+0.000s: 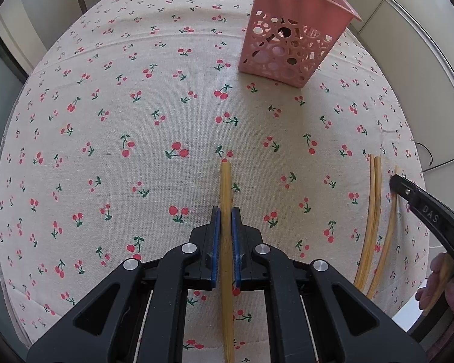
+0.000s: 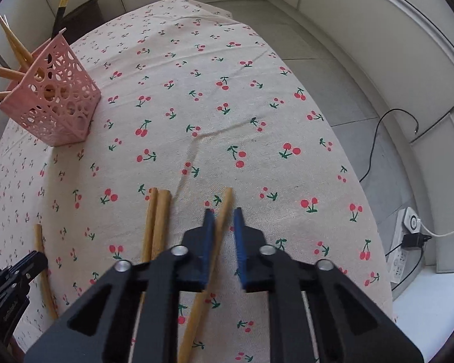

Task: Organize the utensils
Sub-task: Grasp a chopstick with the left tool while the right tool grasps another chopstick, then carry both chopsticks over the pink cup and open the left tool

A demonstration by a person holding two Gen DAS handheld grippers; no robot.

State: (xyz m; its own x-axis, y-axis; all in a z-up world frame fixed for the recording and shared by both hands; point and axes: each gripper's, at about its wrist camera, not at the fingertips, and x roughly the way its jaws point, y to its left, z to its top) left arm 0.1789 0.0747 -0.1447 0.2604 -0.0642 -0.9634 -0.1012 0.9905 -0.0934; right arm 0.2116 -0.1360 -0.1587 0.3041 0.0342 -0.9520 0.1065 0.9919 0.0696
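A: The left gripper [image 1: 226, 236] has its blue pads [image 1: 215, 242] drawn in on either side of a bamboo chopstick [image 1: 226, 199], and they look to be touching it, so I read it as clamped on that stick. The stick runs straight ahead between the jaws and sticks out past the tips over the cherry-print tablecloth [image 1: 136, 106].

B: And the right gripper [image 2: 224, 236]?

A: Parted. Another chopstick [image 2: 219, 230] lies slantwise in the gap, close against the left-hand pad with clear space to the other, so nothing is gripped yet.

B: What else is nearby?

A: Just left of it in the right wrist view, a pair of 2 chopsticks [image 2: 156, 220] lies side by side on the cloth. Further off, the pink perforated holder [image 1: 290, 36] stands toward the far side of the table, already holding several sticks.

B: Where could this go wrong?

A: The left grip is well back from the tip, so the long free end may swing or pivot on the way to the holder and catch its rim. On the right, the stick sits off-centre and at an angle, so shutting on it could roll it or twist it out. There is also a crease in the cloth ahead that could snag a dragged stick
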